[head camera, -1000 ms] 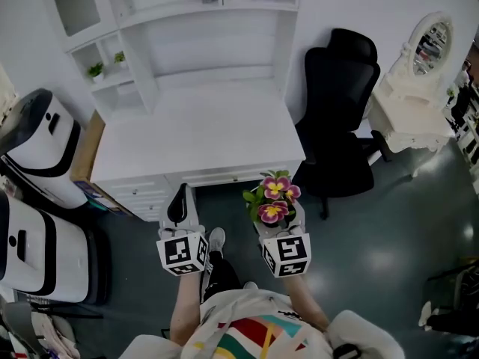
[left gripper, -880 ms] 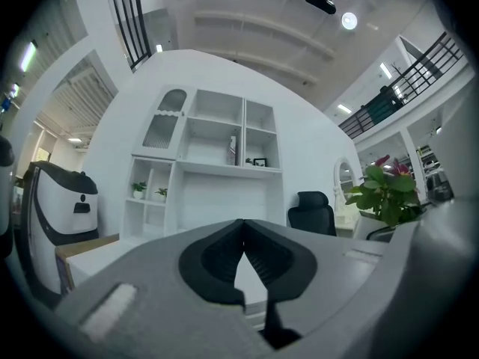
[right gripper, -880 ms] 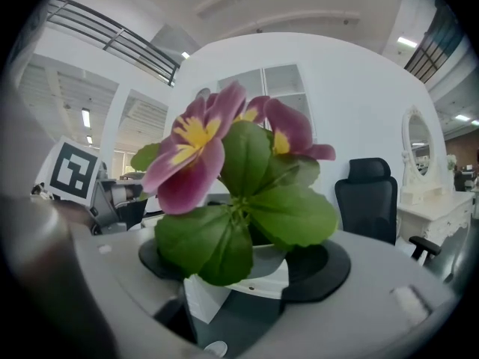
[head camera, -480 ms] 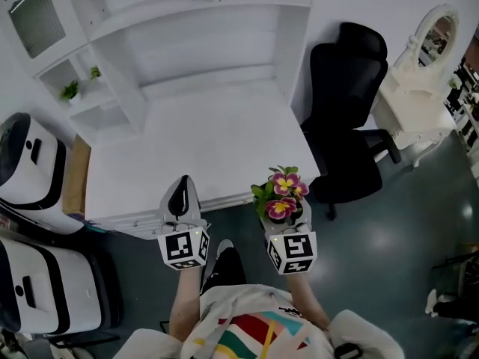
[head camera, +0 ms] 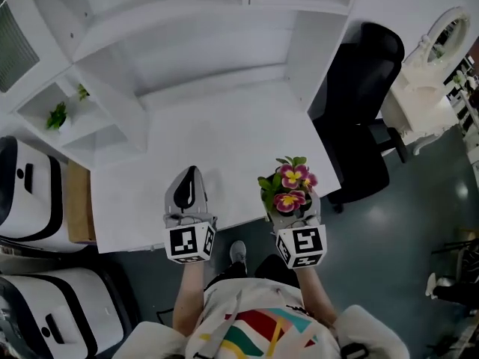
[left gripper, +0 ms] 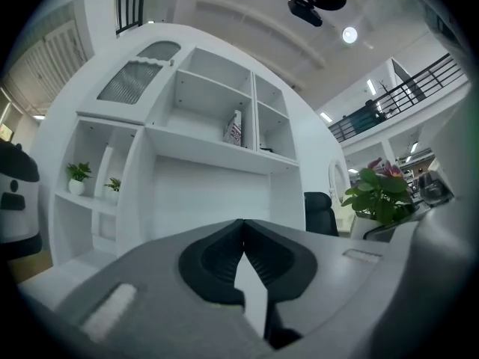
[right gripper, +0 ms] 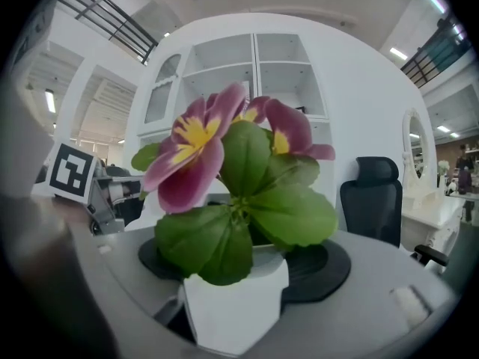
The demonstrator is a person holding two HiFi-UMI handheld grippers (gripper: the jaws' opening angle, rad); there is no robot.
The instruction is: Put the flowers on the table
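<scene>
A white tabletop point(head camera: 224, 144) is stretching out ahead of both hand-held grippers, with a tall white shelving unit point(head camera: 187, 43) rising at its far side. A black office chair point(head camera: 367, 103) is standing beyond and to the right of the right hand-held gripper point(head camera: 293, 209). Two small green plants point(head camera: 57, 116) are sitting in a shelf cubby far ahead and to the left of the left hand-held gripper point(head camera: 190, 173).

The left hand-held gripper is reaching over the tabletop's near edge with its jaws pressed together and nothing between them. Just to its right, the right hand-held gripper is clamping a white pot point(right gripper: 236, 305) between widely spread jaws. The pink and yellow flowers point(right gripper: 224, 137) are rising straight out of that pot, over the tabletop's near right corner. Whether the pot is touching the surface cannot be told.
</scene>
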